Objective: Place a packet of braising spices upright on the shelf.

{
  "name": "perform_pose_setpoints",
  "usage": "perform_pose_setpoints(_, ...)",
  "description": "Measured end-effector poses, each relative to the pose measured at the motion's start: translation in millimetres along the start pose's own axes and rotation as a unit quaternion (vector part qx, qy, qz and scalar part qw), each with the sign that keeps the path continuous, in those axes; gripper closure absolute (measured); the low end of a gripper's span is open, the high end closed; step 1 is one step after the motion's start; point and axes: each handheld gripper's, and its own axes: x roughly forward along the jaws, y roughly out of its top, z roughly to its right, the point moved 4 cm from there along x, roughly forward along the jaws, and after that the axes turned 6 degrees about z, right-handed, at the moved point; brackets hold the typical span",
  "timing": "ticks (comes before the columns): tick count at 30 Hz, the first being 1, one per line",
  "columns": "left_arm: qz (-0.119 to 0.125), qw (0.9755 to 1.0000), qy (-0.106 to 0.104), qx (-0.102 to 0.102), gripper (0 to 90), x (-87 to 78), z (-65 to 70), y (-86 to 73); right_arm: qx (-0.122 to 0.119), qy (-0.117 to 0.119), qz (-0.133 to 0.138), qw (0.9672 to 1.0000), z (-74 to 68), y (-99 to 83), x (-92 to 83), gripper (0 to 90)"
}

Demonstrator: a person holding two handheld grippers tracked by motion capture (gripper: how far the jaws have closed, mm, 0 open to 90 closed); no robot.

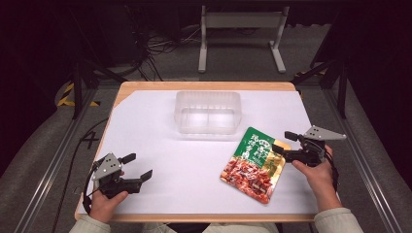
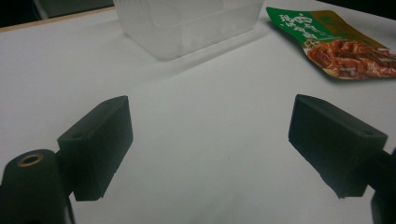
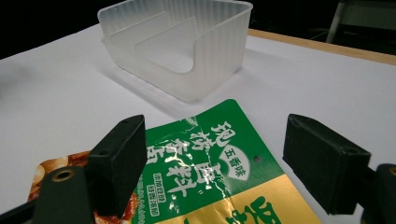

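— What does the high view give you?

— My left gripper [image 1: 137, 166] sits at the near left of the table [image 1: 160, 145], jaws spread, nothing between them. My right gripper [image 1: 284, 142] is at the right, jaws apart too, its tips over the right edge of the pouch [image 1: 252, 165]. The pouch lies flat on the white sheet (green at the top, red food picture lower down), just in front and to the right of the clear tub [image 1: 208, 112], which stands upright near the table's far middle.

— And the left gripper view?

— My two black jaws stand wide apart over bare white table [image 2: 205, 140]. The tub [image 2: 187, 23] is ahead at the top, the pouch [image 2: 336, 44] off to the upper right, well apart from my jaws.

— The right gripper view?

— There the right gripper [image 3: 210, 163] is open with the pouch [image 3: 210, 172] lying between and beneath the jaws; the left jaw overlaps its printed face, though I cannot tell if it touches. The tub [image 3: 187, 56] is just beyond the pouch's top edge, and a divider shows inside it.
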Motion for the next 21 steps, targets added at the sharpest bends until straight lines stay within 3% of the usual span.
perform_pose_setpoints(12, -0.003, 1.0000, 0.002, 0.000, 14.6, 0.5, 0.3, -0.3, 0.022, -0.013, -0.002, 0.9997, 21.1, -1.9, 8.0, 22.1)
perform_pose_setpoints(21, -0.004, 1.0000, 0.003, 0.000, 14.7, 0.3, 0.3, -0.4, 0.029, -0.024, -0.020, 0.9991, 29.4, -7.9, 12.7, 22.1)
